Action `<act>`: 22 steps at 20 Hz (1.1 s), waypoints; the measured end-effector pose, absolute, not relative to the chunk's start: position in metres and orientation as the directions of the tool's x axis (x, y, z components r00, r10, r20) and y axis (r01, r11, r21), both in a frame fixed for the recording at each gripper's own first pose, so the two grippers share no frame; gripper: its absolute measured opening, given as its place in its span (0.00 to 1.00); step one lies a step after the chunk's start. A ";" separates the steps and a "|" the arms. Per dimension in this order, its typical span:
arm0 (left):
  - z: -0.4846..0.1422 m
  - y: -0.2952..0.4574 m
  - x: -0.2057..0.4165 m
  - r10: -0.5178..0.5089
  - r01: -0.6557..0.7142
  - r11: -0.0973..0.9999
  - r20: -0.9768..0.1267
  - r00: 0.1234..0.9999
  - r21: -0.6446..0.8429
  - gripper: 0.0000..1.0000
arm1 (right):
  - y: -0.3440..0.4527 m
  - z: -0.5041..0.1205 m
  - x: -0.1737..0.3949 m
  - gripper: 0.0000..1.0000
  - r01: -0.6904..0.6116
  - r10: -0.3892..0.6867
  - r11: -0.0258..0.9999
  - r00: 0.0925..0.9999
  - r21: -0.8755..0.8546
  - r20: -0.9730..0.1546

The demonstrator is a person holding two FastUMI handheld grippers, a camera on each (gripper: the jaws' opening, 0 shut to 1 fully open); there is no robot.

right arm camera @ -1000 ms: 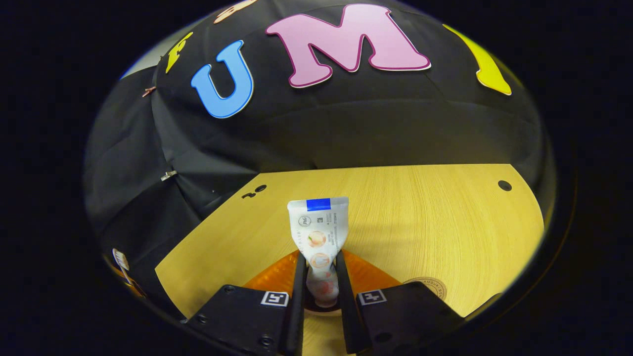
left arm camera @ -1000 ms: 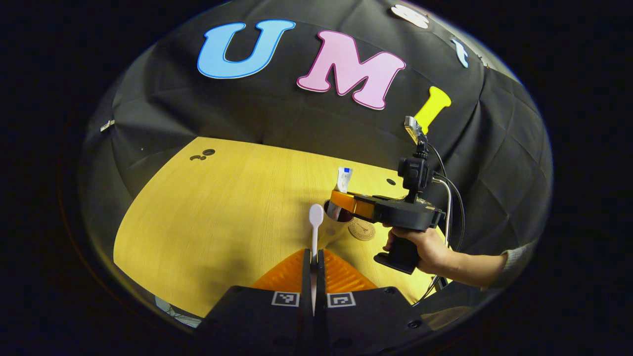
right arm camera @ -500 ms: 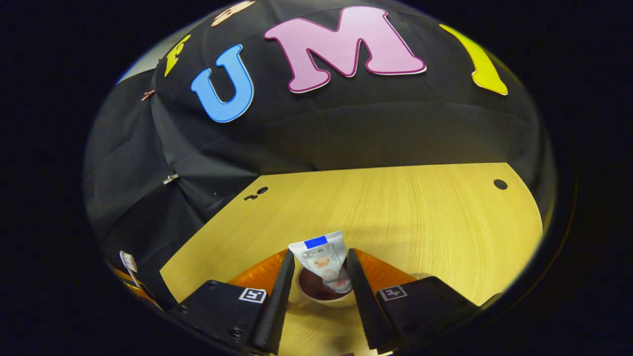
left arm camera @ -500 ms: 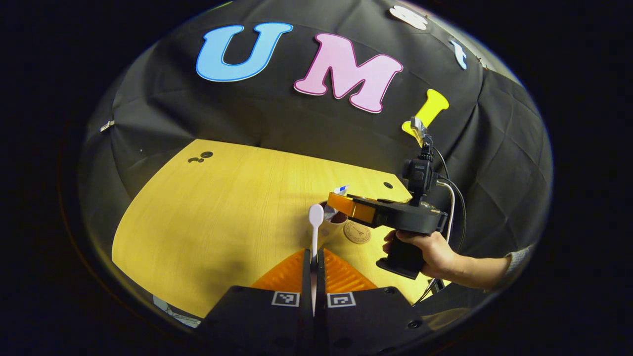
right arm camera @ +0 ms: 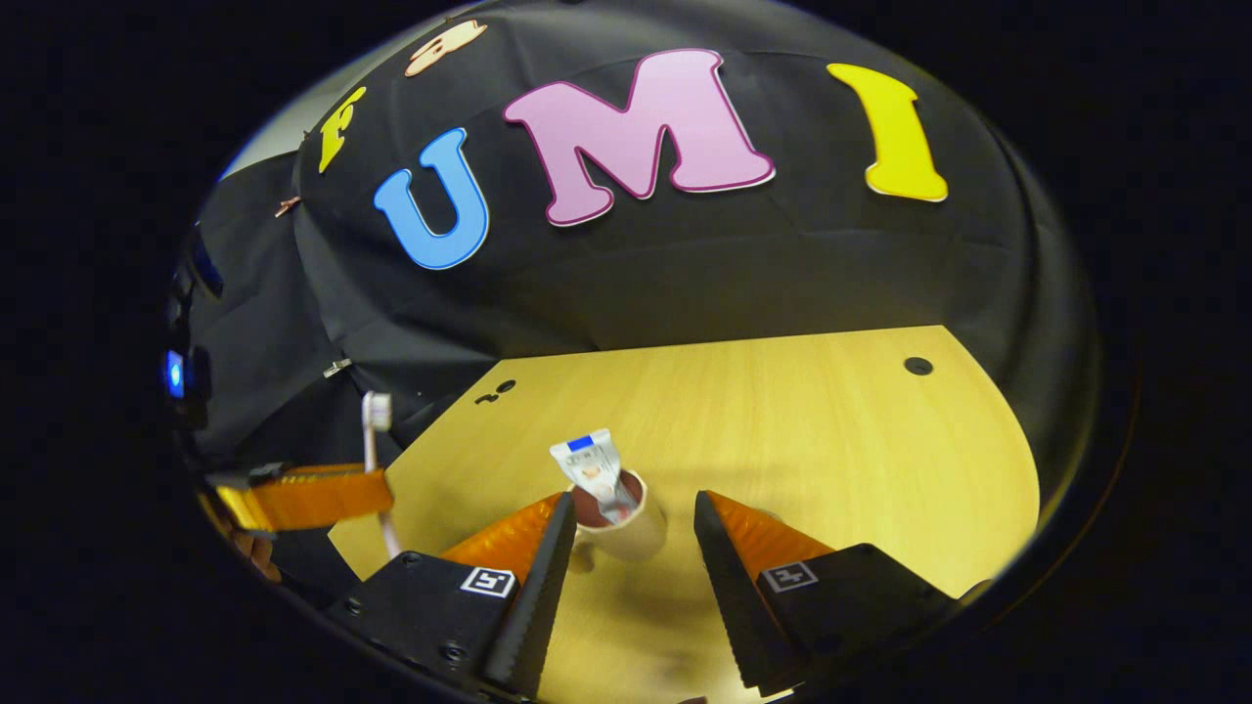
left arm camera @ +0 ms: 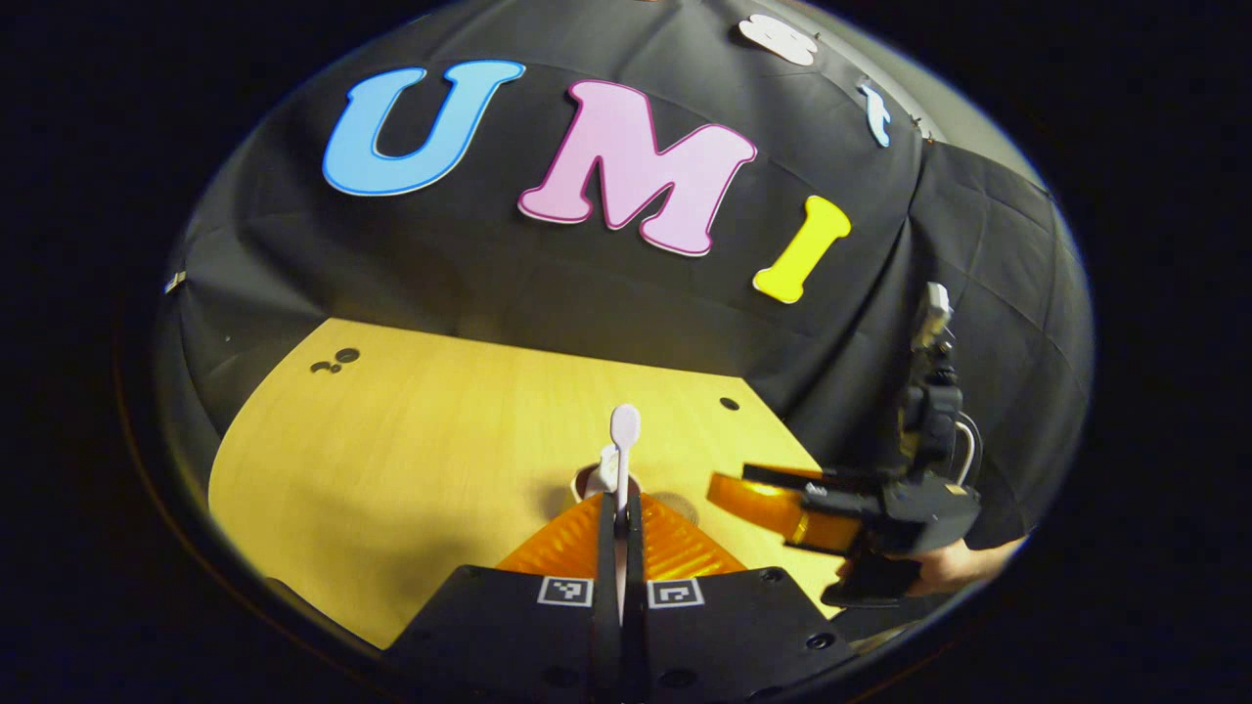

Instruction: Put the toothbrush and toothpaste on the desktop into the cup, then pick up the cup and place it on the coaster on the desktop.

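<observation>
A pale cup [right arm camera: 631, 533] stands on the wooden desktop [right arm camera: 831, 440] with the toothpaste tube [right arm camera: 590, 467] leaning upright inside it. My right gripper [right arm camera: 634, 499] is open, its fingers on either side of the cup and short of it, touching nothing. My left gripper [left arm camera: 620, 499] is shut on the handle of the white toothbrush [left arm camera: 624, 430], whose head points up just in front of the cup [left arm camera: 587, 481]. From the right gripper view the left gripper [right arm camera: 377, 497] and its toothbrush [right arm camera: 371, 416] are at the far left. In the left gripper view the right gripper [left arm camera: 729, 479] hangs open to the right.
A hand [left arm camera: 939, 572] holds the right gripper near the desktop's right front edge. The desktop [left arm camera: 391, 440] has a small hole [left arm camera: 729, 403] at the back right and a cluster of holes [left arm camera: 335, 362] at the back left. Black cloth walls close the back.
My right gripper opened, let the toothpaste drop into the cup and drew back to the right. My left gripper carried the toothbrush closer to the cup.
</observation>
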State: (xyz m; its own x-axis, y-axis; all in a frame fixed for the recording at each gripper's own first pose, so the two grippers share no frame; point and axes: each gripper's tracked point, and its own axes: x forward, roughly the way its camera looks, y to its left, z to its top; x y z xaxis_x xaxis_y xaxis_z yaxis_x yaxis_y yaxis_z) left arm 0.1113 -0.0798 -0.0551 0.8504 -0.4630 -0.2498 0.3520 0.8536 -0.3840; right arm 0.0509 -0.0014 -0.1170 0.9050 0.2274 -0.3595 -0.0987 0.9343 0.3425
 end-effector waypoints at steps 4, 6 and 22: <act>-0.040 -0.107 0.139 -0.540 0.450 0.811 -0.185 0.821 -0.373 0.06 | -0.036 -0.137 0.006 0.76 -0.033 0.160 0.954 0.896 0.298 -0.415; -0.037 -0.124 0.151 -0.583 0.499 0.784 -0.162 0.796 -0.368 0.06 | -0.053 -0.147 -0.010 0.76 0.020 0.123 0.952 0.888 0.305 -0.442; -0.059 -0.167 0.243 -0.624 0.594 0.777 -0.128 0.771 -0.210 0.06 | -0.124 -0.157 -0.071 0.76 0.311 -0.126 0.892 0.867 0.327 -0.482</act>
State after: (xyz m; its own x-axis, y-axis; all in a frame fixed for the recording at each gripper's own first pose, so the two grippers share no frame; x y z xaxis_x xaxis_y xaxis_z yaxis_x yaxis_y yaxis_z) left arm 0.2427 -0.1668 -0.0587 0.7712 -0.6237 -0.1275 0.5935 0.7769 -0.2103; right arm -0.0712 -0.1245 -0.1574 0.8670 -0.1259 -0.4822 0.3114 0.8923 0.3268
